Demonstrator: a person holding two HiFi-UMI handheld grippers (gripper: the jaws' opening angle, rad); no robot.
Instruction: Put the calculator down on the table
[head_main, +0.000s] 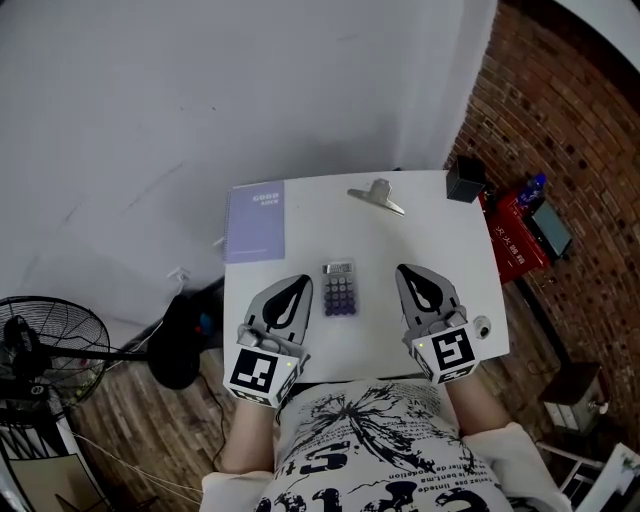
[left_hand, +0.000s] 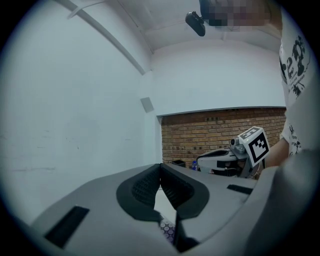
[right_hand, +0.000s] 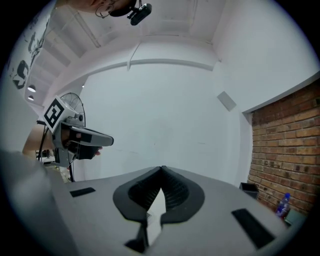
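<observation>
A small calculator (head_main: 339, 288) with purple keys lies flat on the white table (head_main: 420, 235), between my two grippers and touched by neither. My left gripper (head_main: 297, 284) hovers just left of it, jaws shut and empty; a sliver of the purple keys (left_hand: 168, 231) shows below its jaws in the left gripper view. To the calculator's right my right gripper (head_main: 408, 271) is shut too, with nothing in it. Both point away from me, nearly level, above the table. Each gripper view also catches the other gripper: the right one (left_hand: 235, 159) and the left one (right_hand: 95, 141).
A lilac notebook (head_main: 255, 222) lies at the table's far left and a metal clip (head_main: 377, 196) at the far middle. A black box (head_main: 465, 179) sits on the far right corner, a small round object (head_main: 482, 327) near the right edge. A fan (head_main: 45, 345) stands on the floor at left.
</observation>
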